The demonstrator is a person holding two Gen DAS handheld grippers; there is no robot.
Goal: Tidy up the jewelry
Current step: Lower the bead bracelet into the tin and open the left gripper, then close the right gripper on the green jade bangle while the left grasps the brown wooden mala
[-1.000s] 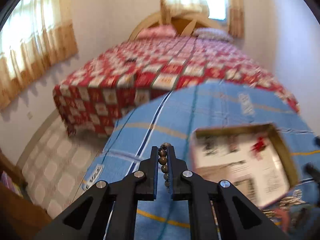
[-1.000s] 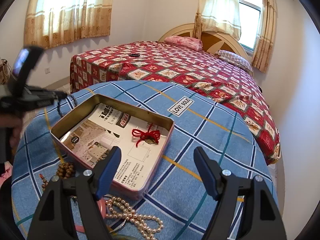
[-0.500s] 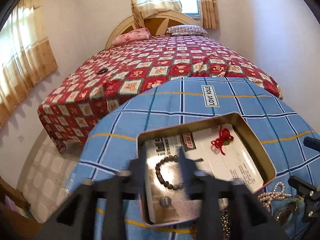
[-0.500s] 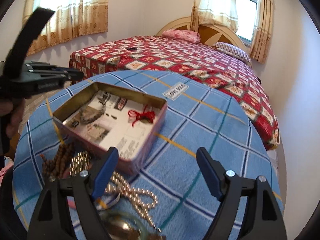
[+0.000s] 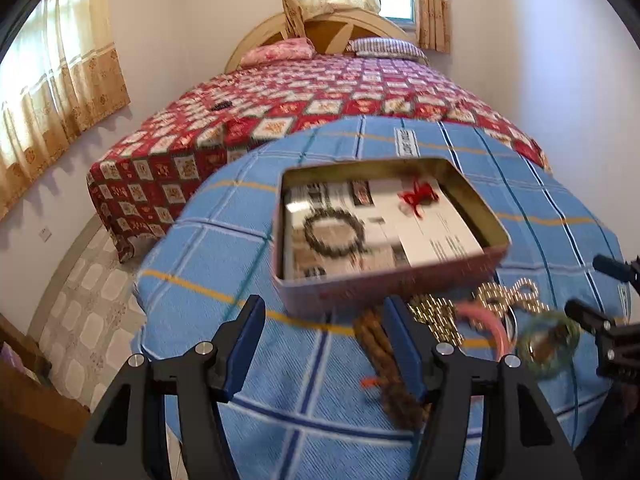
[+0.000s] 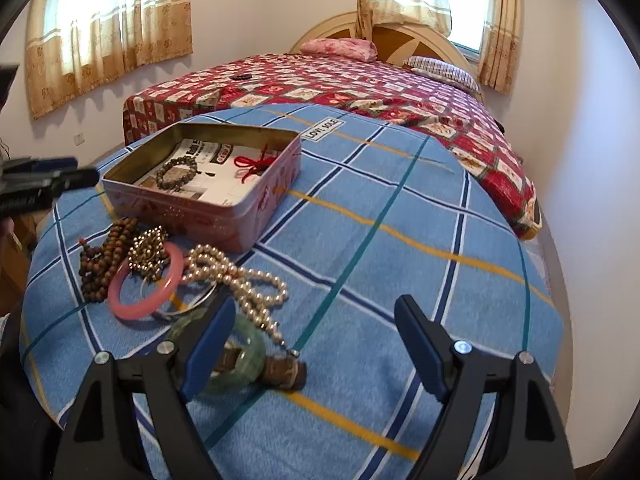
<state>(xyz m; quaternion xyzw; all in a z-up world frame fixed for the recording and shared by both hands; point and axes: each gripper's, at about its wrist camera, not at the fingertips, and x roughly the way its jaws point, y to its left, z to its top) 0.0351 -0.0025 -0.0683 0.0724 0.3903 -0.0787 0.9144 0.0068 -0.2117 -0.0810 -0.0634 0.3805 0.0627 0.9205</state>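
A pink tin box [image 5: 392, 276] [image 6: 224, 216] stands on the blue checked cloth. Inside it lie a dark bead bracelet [image 5: 334, 232] [image 6: 176, 172] and a red cord knot [image 5: 416, 196] [image 6: 252, 162]. My left gripper [image 5: 325, 312] hovers before the tin's near wall, its jaws opening with nothing between them. A pile lies in front of the tin: a brown bead string [image 6: 104, 256], a gold chain [image 6: 148, 252], a pink bangle [image 6: 146, 284], a pearl necklace [image 6: 236, 276] and a green bangle [image 6: 244, 356]. My right gripper [image 6: 316, 312] is open and empty, its left finger above the green bangle.
The round table [image 6: 400, 320] drops off on every side. A bed with a red quilt [image 6: 360, 88] stands just behind it, and tiled floor [image 5: 92, 312] shows to the left. A small brown cylinder [image 6: 286, 372] lies beside the green bangle.
The left gripper, shut on the dark bead bracelet a second ago, let it fall into the tin and drew back with its jaws spreading. The right gripper sank closer to the jewelry pile.
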